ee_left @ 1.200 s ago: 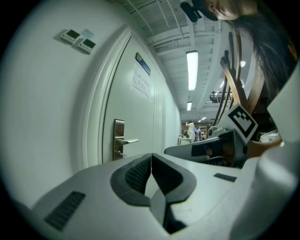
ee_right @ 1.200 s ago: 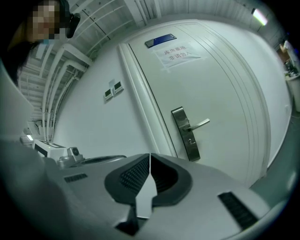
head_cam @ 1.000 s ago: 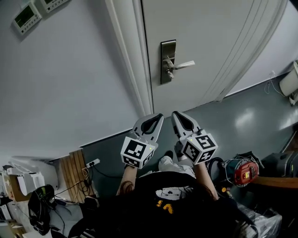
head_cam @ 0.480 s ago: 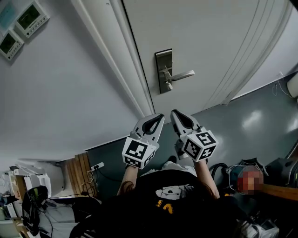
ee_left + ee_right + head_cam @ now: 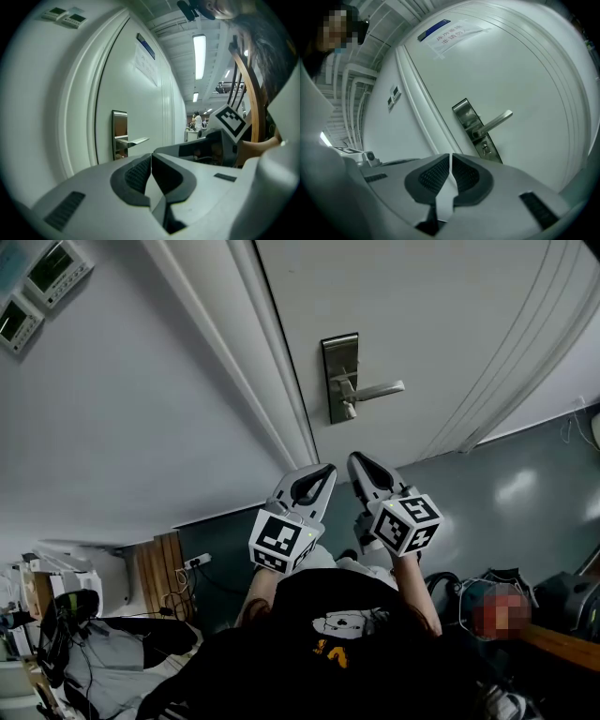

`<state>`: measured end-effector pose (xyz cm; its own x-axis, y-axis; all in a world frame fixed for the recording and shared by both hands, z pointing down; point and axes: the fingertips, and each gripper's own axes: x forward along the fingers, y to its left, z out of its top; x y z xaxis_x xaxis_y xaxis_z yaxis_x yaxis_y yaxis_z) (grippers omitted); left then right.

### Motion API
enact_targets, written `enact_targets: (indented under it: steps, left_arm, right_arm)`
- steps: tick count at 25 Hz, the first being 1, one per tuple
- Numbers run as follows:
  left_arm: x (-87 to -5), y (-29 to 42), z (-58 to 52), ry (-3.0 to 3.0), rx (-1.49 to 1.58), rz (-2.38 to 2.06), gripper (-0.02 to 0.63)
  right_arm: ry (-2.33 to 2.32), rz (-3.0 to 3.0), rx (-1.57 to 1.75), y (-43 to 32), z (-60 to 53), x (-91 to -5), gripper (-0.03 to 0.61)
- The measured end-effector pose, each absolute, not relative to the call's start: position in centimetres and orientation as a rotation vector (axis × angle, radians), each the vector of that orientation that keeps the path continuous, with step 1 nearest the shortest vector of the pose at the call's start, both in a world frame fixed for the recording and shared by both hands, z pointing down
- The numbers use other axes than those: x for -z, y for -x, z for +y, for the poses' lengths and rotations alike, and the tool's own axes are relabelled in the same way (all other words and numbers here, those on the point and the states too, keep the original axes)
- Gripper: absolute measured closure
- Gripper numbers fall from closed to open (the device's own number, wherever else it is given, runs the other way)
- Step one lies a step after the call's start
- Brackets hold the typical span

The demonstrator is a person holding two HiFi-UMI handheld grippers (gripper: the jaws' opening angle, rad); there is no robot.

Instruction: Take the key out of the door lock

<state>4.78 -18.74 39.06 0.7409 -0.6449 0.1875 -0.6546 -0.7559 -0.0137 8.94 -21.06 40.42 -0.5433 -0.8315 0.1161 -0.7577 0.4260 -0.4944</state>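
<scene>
- Nearest in the head view is the person's black shirt [image 5: 328, 643], with both forearms reaching forward from it.
- The left gripper [image 5: 317, 480] and the right gripper [image 5: 366, 476] are held side by side just in front of the body. Their marker cubes face the camera and their tips point toward the door.
- In its own view, the left gripper [image 5: 151, 161] has its jaws pressed together, pad against pad, with nothing between them.
- The right gripper [image 5: 450, 165] is likewise closed on nothing, its ribbed pads meeting along a thin seam.
- Below the grippers lies a grey-green floor [image 5: 511, 488]. A wooden slatted piece [image 5: 155, 573] stands at the left, against the foot of the wall.
- Farther off stands the white door [image 5: 431, 306], shut in its frame [image 5: 267, 371].
- On the door is a steel lock plate [image 5: 339, 362], with a lever handle [image 5: 382, 390] pointing right.
- The key [image 5: 349, 412] sits in the lock just under the lever, well apart from both grippers. It is too small to make out in detail.
- A paper notice [image 5: 452, 33] is stuck high on the door.
- Two wall control panels [image 5: 42, 277] are mounted on the wall left of the frame.
</scene>
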Motion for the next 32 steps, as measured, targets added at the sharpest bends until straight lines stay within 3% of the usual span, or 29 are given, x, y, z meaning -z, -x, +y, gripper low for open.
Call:
enact_targets:
  steps: [24,27,32]
  left_arm:
    - [-40.0,-3.5,-21.5,-2.896,-0.281,-1.102,0.604]
    - [-40.1,-3.1,-22.5,-2.902,-0.289,-1.080,0.604]
    - [-41.4,-3.2,-24.5,-2.900,-0.305,-1.057,0.604]
  right_arm:
    - [1.493,2.451,0.867,-10.2,-26.3,-44.7,0.568]
    - [1.497,2.440,0.920,-10.0,-27.9,-45.7,0.510]
    - [1.451,2.365,1.037,-10.3,-30.8,-47.8,0.469]
